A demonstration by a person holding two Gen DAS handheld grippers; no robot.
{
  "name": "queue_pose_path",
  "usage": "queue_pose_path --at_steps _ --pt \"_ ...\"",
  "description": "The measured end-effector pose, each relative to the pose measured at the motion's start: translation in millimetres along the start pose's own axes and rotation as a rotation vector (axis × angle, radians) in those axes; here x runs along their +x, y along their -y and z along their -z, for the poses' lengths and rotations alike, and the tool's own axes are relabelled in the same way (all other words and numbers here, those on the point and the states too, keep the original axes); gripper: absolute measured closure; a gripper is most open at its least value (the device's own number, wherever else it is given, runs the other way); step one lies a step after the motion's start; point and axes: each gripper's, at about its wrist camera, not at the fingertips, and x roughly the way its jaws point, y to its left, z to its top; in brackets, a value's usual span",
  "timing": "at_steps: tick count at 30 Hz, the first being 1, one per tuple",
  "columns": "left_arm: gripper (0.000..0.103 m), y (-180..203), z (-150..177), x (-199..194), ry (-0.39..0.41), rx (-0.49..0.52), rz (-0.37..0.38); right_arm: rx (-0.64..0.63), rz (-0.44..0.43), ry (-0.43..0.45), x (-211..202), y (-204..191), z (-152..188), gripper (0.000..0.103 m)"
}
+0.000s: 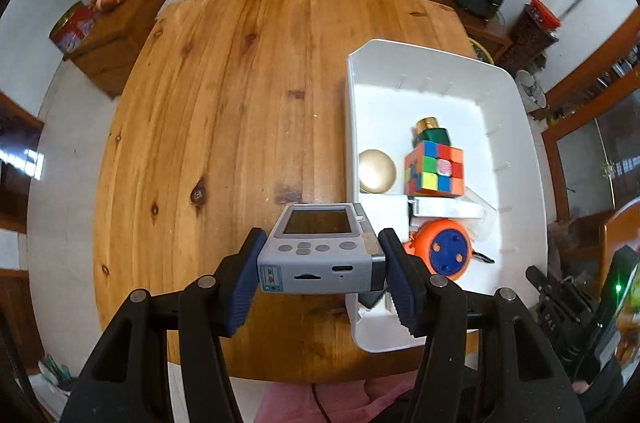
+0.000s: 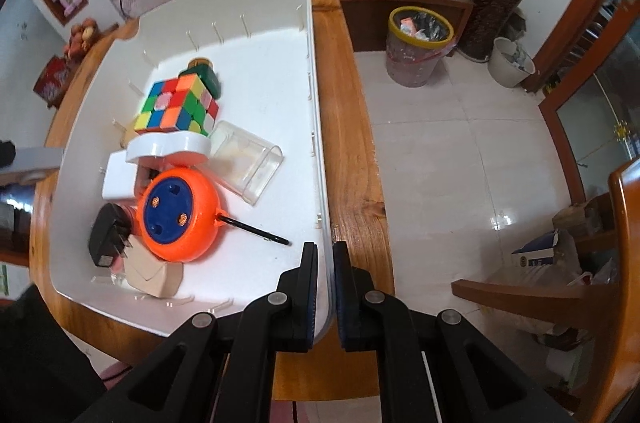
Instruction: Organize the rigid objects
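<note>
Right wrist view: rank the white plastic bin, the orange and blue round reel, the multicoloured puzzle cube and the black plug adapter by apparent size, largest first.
1. White plastic bin
2. Orange and blue round reel and multicoloured puzzle cube: look alike in size, so unranked
3. Black plug adapter

Left gripper [image 1: 320, 263]: points steeply down, jaws half apart, pads pressing both sides of a held item. Right gripper [image 2: 326, 255]: points steeply down, jaws nearly together.
</note>
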Motion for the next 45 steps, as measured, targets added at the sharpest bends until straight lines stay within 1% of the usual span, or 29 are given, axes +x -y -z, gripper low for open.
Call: queue_pose_path --at_steps 2,6,8,11,15,18,21,23,24,25,27,30,32,36,38,40,45 --pt "0.042 6.3 4.5 -4.9 0.001 0.016 0.035 0.014 -0.001 0.017 -4.6 1.4 3.3 0.093" --pt "0.042 24.8 11.4 -9.5 0.003 0.085 0.069 0.051 -0.010 0.041 -10.1 3.9 8.0 0.093" --pt "0.042 35.3 14.2 -10.4 0.012 0.123 0.073 0.066 -0.011 0.054 -13.9 5.2 9.4 0.093" --pt "0.042 50.8 19.0 -16.0 0.052 0.198 0.085 0.095 -0.010 0.087 -23.1 6.5 12.4 0.093" --pt "0.042 62.3 20.3 -22.7 0.100 0.266 0.137 0.137 -0.029 0.130 -36.3 7.8 17.5 0.093" --pt "0.042 66.2 20.5 -25.8 0.122 0.308 0.153 0.156 -0.034 0.180 -50.9 2.6 23.5 0.093" --pt "0.041 65.9 22.9 -37.4 0.170 0.356 0.174 0.172 -0.036 0.229 -64.6 -6.8 29.3 0.086" --pt "0.032 61.6 26.2 -50.3 0.223 0.382 0.184 0.178 -0.031 0.257 -74.2 -15.6 32.7 0.076" --pt "0.023 57.8 28.1 -56.2 0.247 0.388 0.186 0.179 -0.037 0.273 -78.7 -20.9 34.9 0.073" --pt "0.021 51.2 31.4 -63.2 0.277 0.385 0.189 0.179 -0.042 0.288 -82.9 -26.8 37.0 0.070" --pt "0.021 40.9 34.8 -69.6 0.296 0.372 0.187 0.174 -0.044 0.312 -93.4 -39.1 41.9 0.066" --pt "0.021 21.6 40.6 -74.8 0.292 0.338 0.162 0.169 -0.056 0.334 -106.9 -57.7 50.3 0.057" --pt "0.021 7.4 45.4 -77.4 0.296 0.304 0.155 0.154 -0.068 0.355 -118.7 -73.1 57.0 0.047" --pt "0.021 -23.5 55.9 -82.2 0.305 0.225 0.133 0.109 -0.084 0.380 -137.6 -101.7 65.5 0.035" --pt "0.021 -37.6 60.1 -85.5 0.310 0.177 0.110 0.080 -0.086 0.388 -146.5 -114.8 68.1 0.020" --pt "0.021 -49.7 63.9 -91.8 0.326 0.131 0.080 0.052 -0.086 0.389 -155.0 -125.1 69.4 0.020" --pt "0.021 -68.8 73.1 -110.1 0.382 0.035 0.042 -0.038 -0.120 0.417 -178.5 -146.8 69.3 0.020"
